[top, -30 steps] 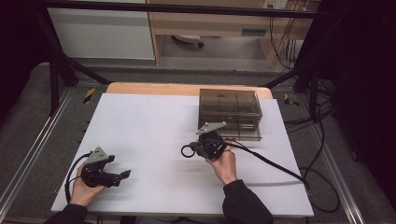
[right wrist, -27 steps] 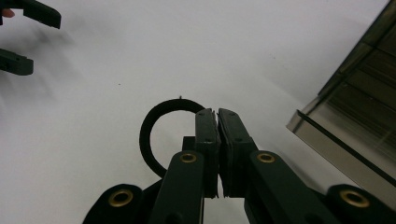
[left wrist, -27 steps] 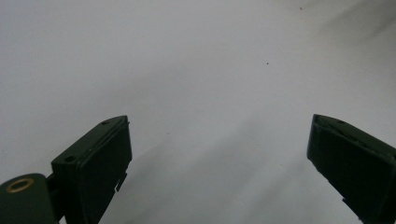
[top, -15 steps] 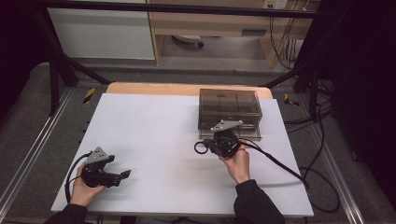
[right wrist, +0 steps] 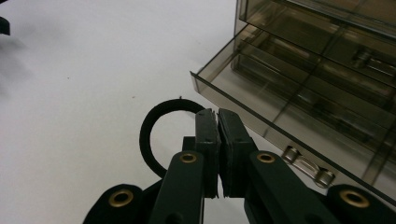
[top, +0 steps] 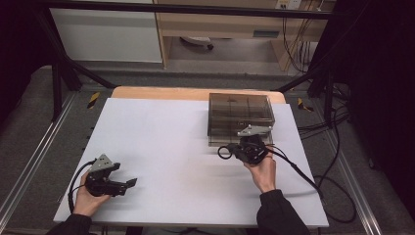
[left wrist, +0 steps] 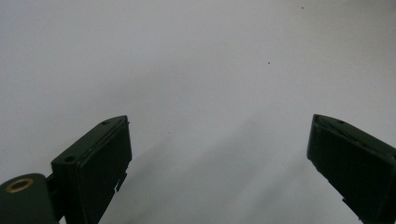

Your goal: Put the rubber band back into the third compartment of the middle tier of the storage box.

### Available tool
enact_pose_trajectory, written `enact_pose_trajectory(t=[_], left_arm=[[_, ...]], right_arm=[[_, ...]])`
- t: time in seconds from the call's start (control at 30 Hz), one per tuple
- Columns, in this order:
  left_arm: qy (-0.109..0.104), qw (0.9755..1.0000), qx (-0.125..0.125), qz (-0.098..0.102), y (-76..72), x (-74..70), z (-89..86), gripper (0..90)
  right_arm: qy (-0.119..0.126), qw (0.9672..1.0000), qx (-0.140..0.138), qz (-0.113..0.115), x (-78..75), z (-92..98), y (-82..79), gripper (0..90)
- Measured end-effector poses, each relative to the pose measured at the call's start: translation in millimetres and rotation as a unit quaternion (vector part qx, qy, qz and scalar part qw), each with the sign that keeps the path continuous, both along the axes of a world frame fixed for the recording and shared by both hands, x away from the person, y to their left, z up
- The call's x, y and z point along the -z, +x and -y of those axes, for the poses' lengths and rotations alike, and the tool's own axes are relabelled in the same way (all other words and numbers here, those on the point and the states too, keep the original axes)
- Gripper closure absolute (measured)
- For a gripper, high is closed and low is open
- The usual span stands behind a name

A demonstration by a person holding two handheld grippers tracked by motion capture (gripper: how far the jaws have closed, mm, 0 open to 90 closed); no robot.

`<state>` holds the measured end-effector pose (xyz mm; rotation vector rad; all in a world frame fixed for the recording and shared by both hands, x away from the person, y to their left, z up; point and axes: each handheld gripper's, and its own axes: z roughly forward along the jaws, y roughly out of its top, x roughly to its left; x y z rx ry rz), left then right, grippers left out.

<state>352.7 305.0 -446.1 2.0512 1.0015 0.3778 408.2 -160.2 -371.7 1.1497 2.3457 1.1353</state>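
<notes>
On the white table [top: 161, 132], the left gripper [top: 128, 183] rests at the near left edge, jaws spread and empty. Toward the right, the right gripper [right wrist: 218, 116] pinches a black elastic ring [right wrist: 159, 122] just beside the smoky clear plastic drawer box [top: 240, 113], whose bottom drawer [right wrist: 299, 105] stands open. Likely next: carrying the ring over a compartment and releasing it.

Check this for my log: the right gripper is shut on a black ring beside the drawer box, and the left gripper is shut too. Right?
Not quite. The left gripper is open, its jaws wide apart in the left gripper view. The right gripper is indeed shut on the black ring beside the drawer box.
</notes>
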Motion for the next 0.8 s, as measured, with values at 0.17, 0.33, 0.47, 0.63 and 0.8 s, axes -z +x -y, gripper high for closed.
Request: enact_pose_trajectory(t=[0.17, 0.33, 0.47, 0.63, 0.8], left_arm=[[0.0, 1.0, 0.0, 0.0, 0.0, 0.0, -0.2, 6.3], [0.0, 1.0, 0.0, 0.0, 0.1, 0.0, -0.2, 6.3], [0.001, 1.0, 0.0, 0.0, 0.2, 0.0, -0.1, 6.3], [0.001, 1.0, -0.001, 0.0, 0.1, 0.0, 0.0, 6.2], [0.001, 1.0, -0.001, 0.0, 0.2, 0.0, -0.1, 6.3]], right_arm=[[0.001, 0.9999, 0.012, 0.001, 0.4, 9.9, 1.0, 87.7], [0.002, 0.9997, 0.023, 0.001, 0.8, 20.0, 1.4, 87.7], [0.002, 0.9995, 0.033, 0.002, 1.0, 28.5, 2.1, 87.7], [0.002, 0.9991, 0.042, 0.005, 0.4, 36.9, 3.1, 87.7], [0.002, 0.9986, 0.053, 0.007, 0.0, 44.4, 4.3, 87.7]])
